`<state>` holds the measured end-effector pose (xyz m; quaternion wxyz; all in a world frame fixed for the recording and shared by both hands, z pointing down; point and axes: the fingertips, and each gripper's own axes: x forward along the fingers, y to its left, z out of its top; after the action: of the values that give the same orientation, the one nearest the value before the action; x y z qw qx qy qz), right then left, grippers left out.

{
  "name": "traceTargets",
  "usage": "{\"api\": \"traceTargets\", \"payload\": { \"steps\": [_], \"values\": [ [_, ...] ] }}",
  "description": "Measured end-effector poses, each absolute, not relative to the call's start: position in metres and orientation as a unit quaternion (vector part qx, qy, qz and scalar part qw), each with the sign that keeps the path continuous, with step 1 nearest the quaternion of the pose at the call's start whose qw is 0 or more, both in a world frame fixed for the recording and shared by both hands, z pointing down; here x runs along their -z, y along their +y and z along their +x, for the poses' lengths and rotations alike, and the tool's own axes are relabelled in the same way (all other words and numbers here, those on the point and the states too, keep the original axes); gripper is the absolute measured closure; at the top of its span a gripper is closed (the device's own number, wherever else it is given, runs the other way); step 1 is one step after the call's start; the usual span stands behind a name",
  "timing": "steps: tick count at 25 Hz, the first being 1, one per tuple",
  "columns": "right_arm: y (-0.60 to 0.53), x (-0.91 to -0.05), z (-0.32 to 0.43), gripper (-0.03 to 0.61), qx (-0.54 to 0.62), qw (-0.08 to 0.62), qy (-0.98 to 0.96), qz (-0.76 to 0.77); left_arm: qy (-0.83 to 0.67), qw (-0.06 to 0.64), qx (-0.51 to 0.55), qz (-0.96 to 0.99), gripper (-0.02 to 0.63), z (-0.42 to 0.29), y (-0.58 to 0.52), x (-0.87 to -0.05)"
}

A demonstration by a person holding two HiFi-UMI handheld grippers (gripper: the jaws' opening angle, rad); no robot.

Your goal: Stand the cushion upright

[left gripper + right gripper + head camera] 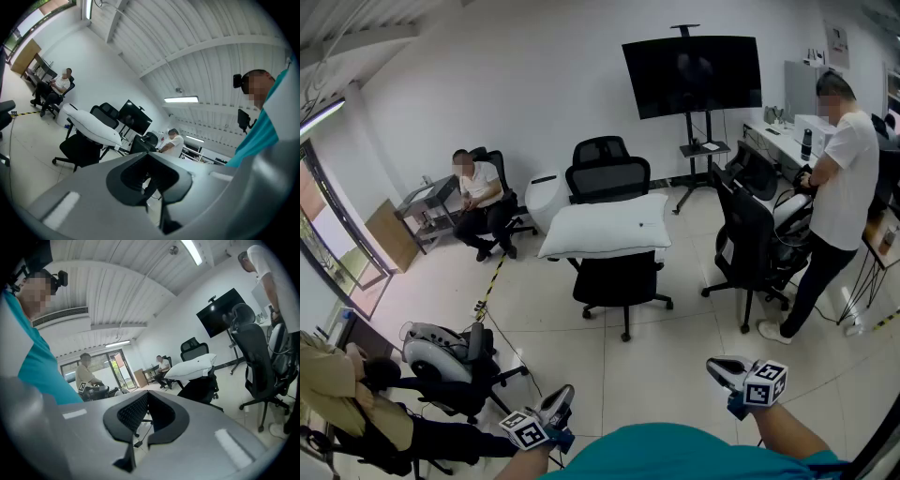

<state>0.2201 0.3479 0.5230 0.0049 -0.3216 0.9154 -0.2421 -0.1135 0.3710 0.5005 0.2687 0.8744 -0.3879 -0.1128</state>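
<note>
The white cushion [605, 228] lies flat across the seat of a black office chair [617, 279] at mid-room, toward 12 o'clock from the wearer. Its near long edge overhangs the seat front and its ends jut past the chair at 9 and 3 o'clock. Pale tiled floor [675, 361] stretches between that chair and both tools, a straight open lane. The room tightens at 2 o'clock, where a second black chair [748, 242] stands with a standing person [842, 183] just beside it. It also tightens at 8 o'clock, where a white-and-grey machine [441, 352] and a seated person [337, 398] crowd the corner. The left gripper [562, 398] and the right gripper [722, 368] hover low at 7 and 5 o'clock, well apart from the cushion, each with its jaws pressed together on nothing. The cushion covers the seat and the foot of the backrest. The person at 8 o'clock is cut off by the frame edge, and the wearer's teal shirt [675, 455] covers the floor nearest the feet.
</note>
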Motion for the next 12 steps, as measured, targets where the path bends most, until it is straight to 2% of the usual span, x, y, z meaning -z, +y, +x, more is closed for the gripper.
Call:
{"api": "traceTargets", "payload": {
  "steps": [6,12],
  "values": [
    [0.32,-0.526,0.219,0.575,0.247,-0.01,0.917,-0.314,-0.393,0.281,0.119,0.868,0.603,-0.113,0.352,-0.509],
    [0.267,-0.53,0.17,0.575,0.243,-0.026,0.917,-0.315,-0.389,0.3,0.133,0.861,0.603,-0.16,0.301,-0.535]
  ]
}}
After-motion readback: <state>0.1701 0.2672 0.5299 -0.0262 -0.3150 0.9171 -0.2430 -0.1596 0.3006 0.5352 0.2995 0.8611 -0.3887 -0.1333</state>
